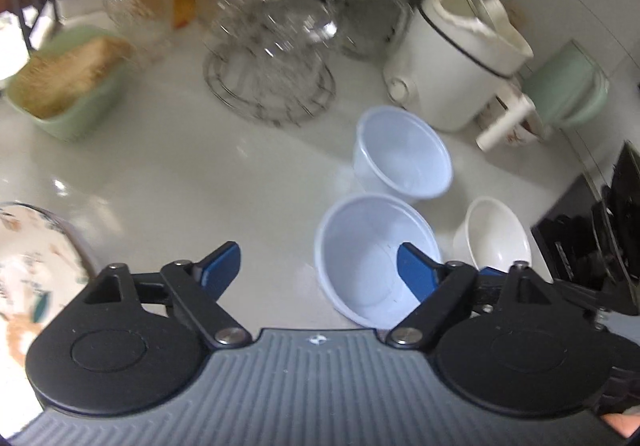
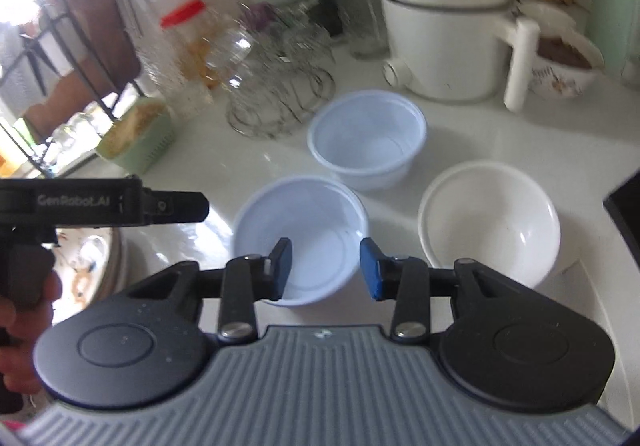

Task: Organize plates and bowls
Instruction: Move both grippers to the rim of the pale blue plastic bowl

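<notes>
I saw the white surface carrying three bowls: two pale blue plastic bowls and a white bowl. Only my left view showed a patterned plate. My left gripper stood wide, my right gripper partly open, both empty

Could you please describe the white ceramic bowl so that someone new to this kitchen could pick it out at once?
Start at the big white cooker at the back of the counter. In front of it sit three empty bowls; the white bowl is the right-hand one. It is opaque, glossy and rounded, while the two pale blue plastic bowls beside it are translucent.
</notes>
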